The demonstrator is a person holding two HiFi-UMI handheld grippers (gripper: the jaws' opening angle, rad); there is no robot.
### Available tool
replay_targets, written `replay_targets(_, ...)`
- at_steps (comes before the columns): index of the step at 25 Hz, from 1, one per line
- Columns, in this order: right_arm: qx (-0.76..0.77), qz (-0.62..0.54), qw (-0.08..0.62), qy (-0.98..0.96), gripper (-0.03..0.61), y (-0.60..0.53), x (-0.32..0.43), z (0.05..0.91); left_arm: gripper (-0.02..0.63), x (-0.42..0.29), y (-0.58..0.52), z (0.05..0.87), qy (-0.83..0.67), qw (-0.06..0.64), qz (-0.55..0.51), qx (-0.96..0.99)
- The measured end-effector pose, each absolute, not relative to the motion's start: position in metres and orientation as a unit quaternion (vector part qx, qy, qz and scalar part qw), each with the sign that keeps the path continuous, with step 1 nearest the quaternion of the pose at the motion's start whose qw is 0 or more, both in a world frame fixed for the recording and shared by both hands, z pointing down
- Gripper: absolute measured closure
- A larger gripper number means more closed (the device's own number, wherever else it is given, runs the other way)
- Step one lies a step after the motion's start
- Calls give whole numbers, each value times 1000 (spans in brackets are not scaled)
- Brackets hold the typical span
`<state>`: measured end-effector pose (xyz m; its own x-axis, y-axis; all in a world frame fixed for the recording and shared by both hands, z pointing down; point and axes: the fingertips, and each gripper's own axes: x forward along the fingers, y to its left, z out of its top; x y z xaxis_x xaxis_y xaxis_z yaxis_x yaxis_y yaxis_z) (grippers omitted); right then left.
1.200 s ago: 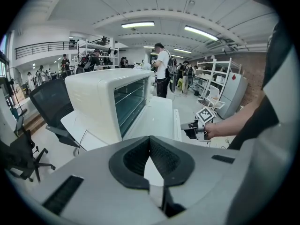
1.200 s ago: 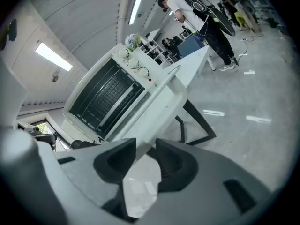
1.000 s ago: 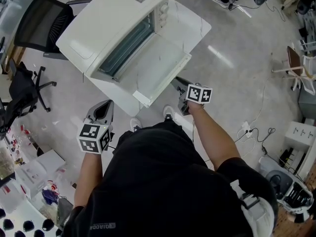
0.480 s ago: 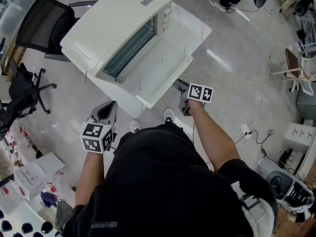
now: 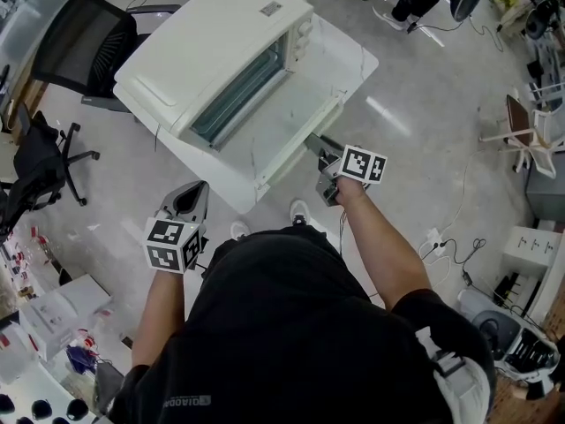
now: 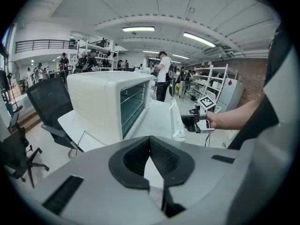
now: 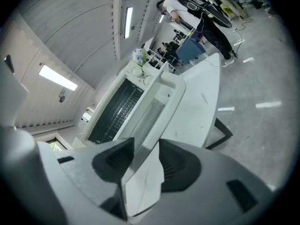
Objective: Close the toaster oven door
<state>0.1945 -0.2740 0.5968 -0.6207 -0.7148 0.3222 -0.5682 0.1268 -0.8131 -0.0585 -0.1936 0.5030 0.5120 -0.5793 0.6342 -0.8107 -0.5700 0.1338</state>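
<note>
A white toaster oven [image 5: 207, 47] stands on a white table [image 5: 349, 51], and its glass door [image 5: 282, 126] hangs open, tilted partly upward. My right gripper [image 5: 316, 145] is at the door's free front edge. In the right gripper view the door's edge [image 7: 150, 111] runs between the opening jaws of the right gripper [image 7: 146, 146]; a gap shows beside one pad. My left gripper [image 5: 184, 200] hangs low at the table's near left corner, shut and holding nothing. In the left gripper view its tips [image 6: 150, 139] meet, with the oven [image 6: 103, 102] beyond them.
A black office chair [image 5: 75, 38] stands behind the table at the left, with another chair [image 5: 40, 162] nearer. Boxes [image 5: 62, 303] lie on the floor at lower left. Cables and a power strip [image 5: 441, 237] lie at the right. People stand far off in the hall.
The oven door has swung up from lying nearly flat to a tilted position. My right gripper has risen toward the oven with the door's edge. The left gripper has barely moved.
</note>
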Motion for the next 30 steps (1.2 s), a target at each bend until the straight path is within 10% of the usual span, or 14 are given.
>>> replay_targets(30,-399,-484,146,765,394,-331,150,509,611,-82,-204,477,-450,194,218,844)
